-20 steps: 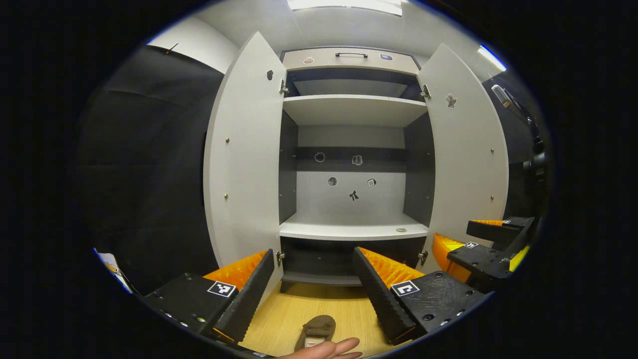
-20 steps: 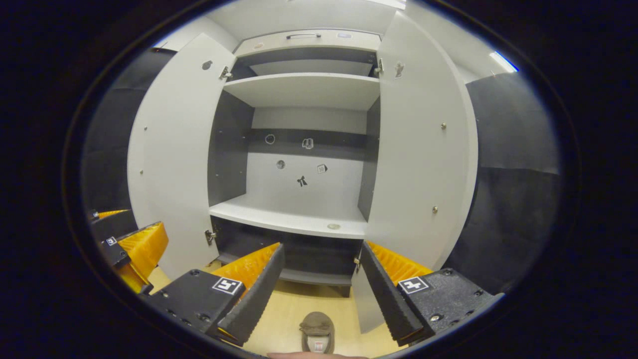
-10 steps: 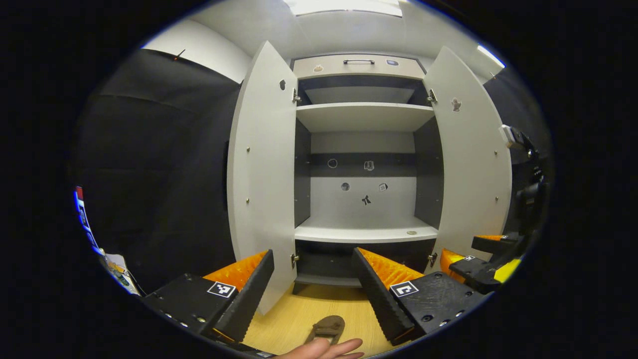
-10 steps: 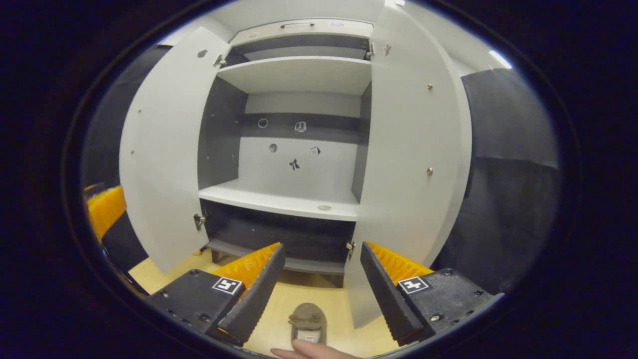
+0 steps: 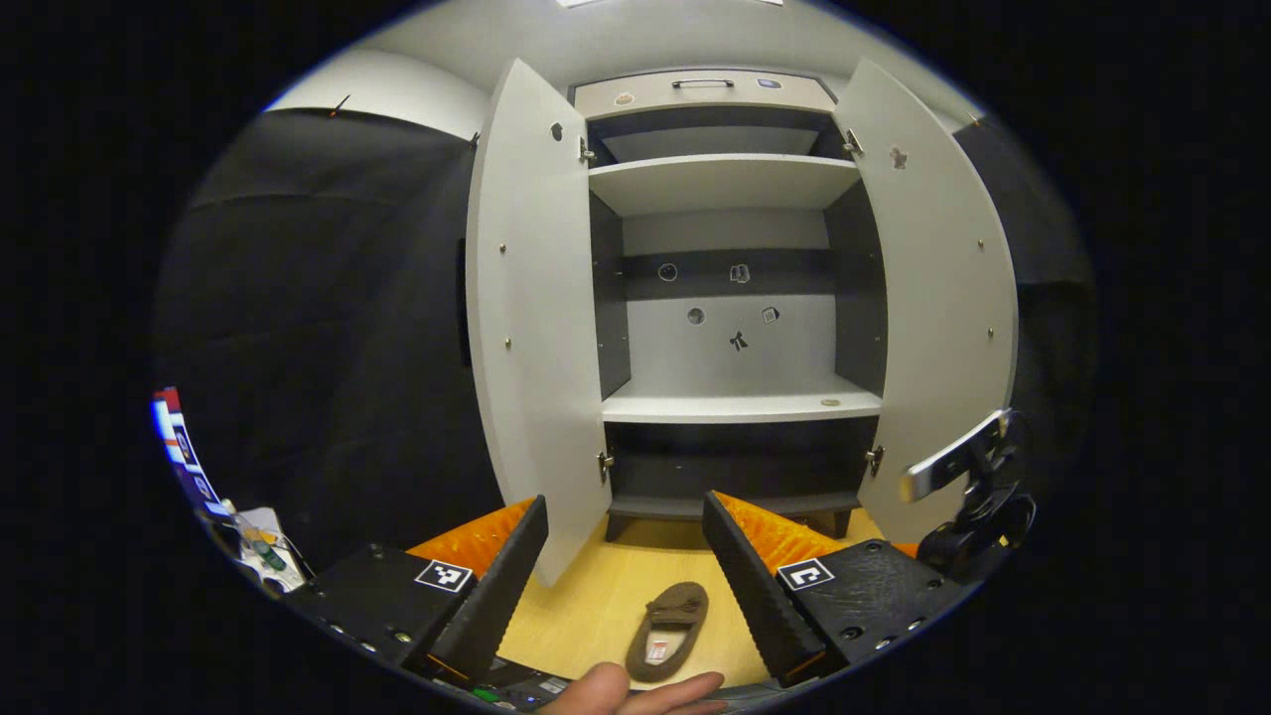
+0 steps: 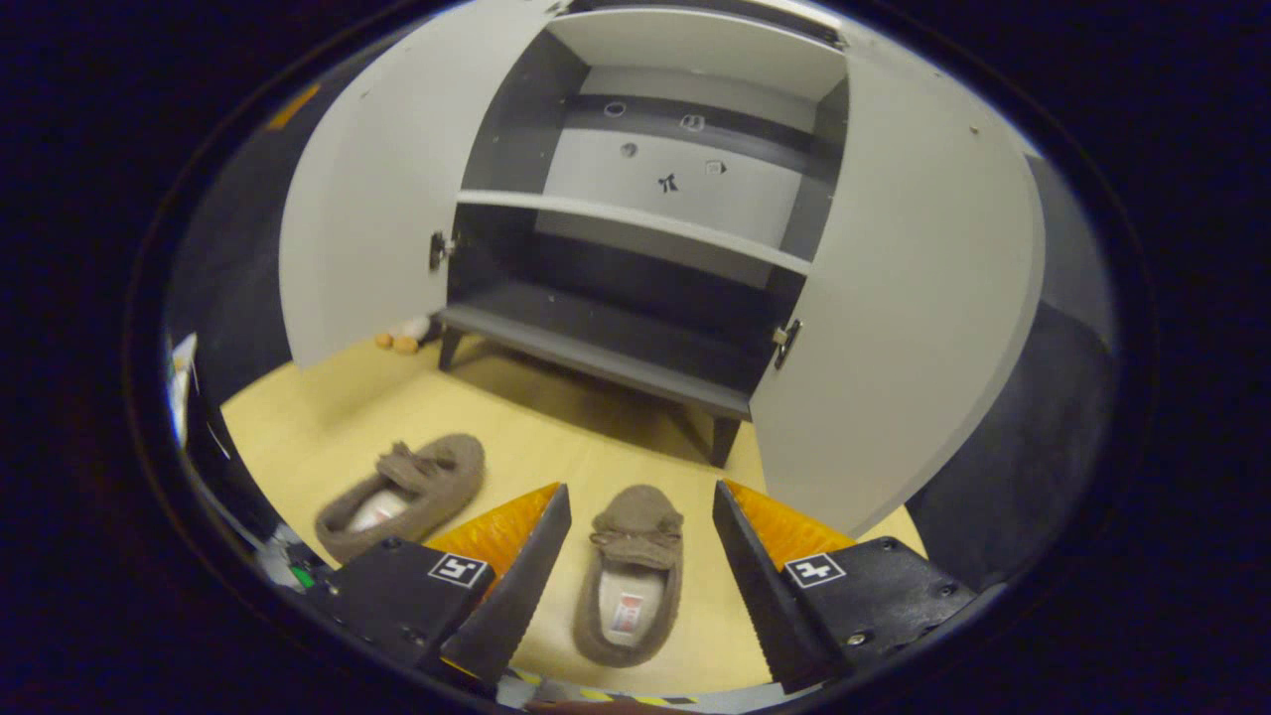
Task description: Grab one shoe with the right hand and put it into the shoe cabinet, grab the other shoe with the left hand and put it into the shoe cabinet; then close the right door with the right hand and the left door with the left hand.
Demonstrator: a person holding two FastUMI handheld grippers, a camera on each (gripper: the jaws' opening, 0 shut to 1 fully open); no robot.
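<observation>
Slippers (image 6: pixel 630 574) lie on pale wooden floor (image 6: pixel 298 437) before open shoe cabinet (image 6: pixel 606 298).

Floor and cabinet shelves: supporting surfaces and their loads

A light wooden floor (image 6: pixel 477 397) is carrying the shoe cabinet (image 6: pixel 596 348), which is standing on short legs with both doors hanging open. Two brown slippers are lying directly on the floor in front of it, well apart from its base. In the right gripper view, one slipper (image 6: pixel 630 576) is lying with its toe pointing toward the cabinet, and the other slipper (image 6: pixel 402 495) is lying to its left, angled, not touching it. Small objects (image 6: pixel 402 338) are sitting on the floor beside the cabinet's left leg; their kind cannot be told. The middle shelf (image 5: pixel 740 405) is carrying one small round item (image 5: pixel 830 402) near its front right edge. The bottom shelf (image 6: pixel 596 353) is showing dark.
</observation>
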